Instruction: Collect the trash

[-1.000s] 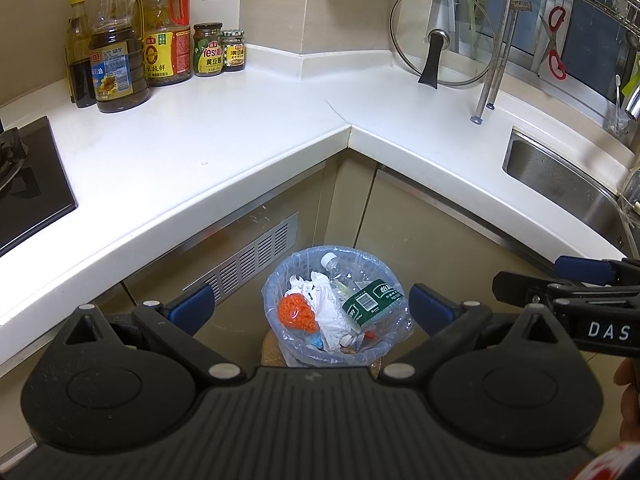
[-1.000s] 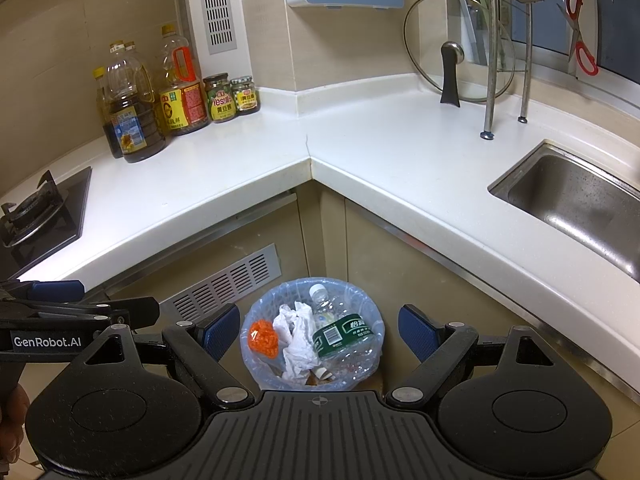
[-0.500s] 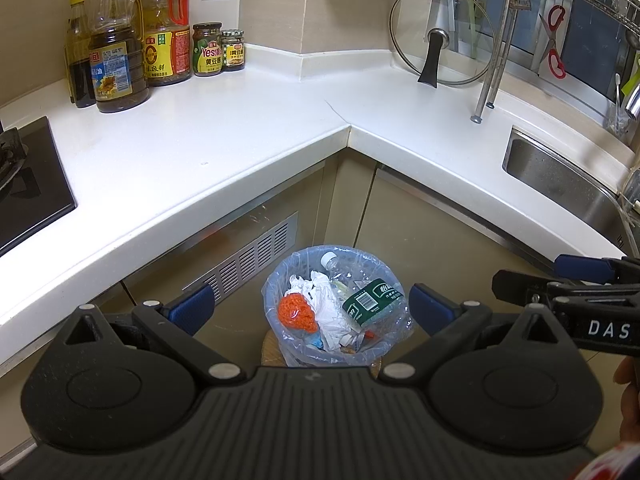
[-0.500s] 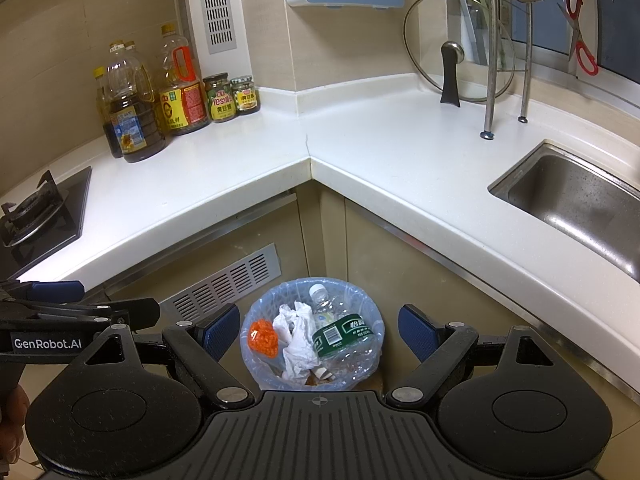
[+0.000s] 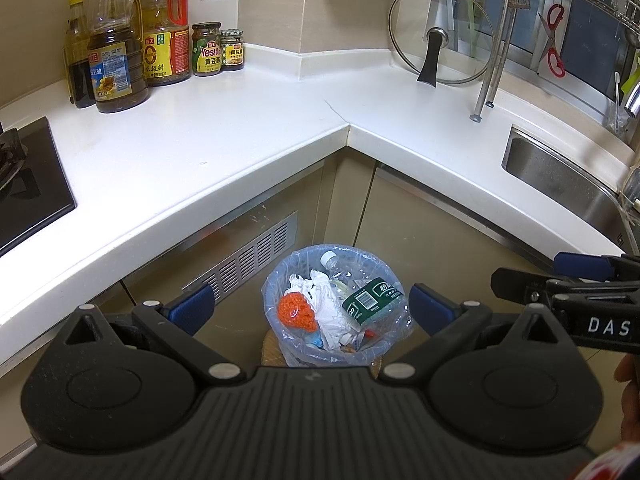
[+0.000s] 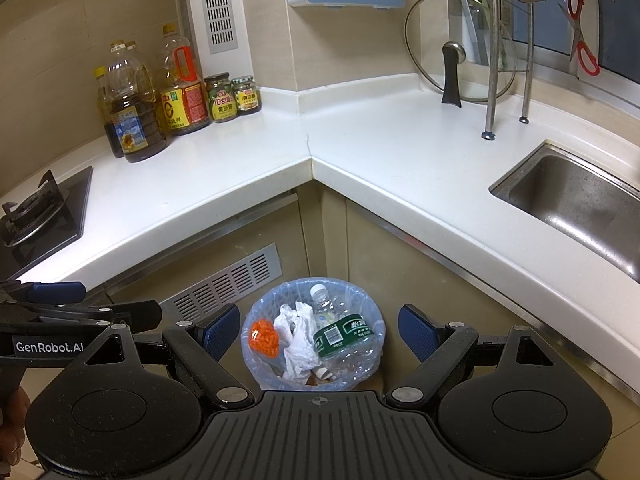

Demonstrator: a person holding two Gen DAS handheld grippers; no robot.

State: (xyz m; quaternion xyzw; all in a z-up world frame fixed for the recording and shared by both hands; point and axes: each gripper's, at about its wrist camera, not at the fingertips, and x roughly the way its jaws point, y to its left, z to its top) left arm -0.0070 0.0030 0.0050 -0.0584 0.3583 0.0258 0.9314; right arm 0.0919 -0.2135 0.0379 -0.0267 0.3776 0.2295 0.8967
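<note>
Below counter: lined bin with bottle, tissue; both claws spread, empty.

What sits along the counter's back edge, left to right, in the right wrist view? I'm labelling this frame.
Oil bottles → two sauce jars → glass pot lid → rack legs → sink.

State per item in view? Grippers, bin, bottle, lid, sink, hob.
left gripper: open, empty, above the bin
right gripper: open, empty, above the bin
trash bin: lined with a bag, holding trash
plastic bottle: capped, lying in the bin
tissue: crumpled, in the bin
glass lid: on edge, leaning against the wall
sink: no dishes, no standing water
gas hob: no flame seen
</note>
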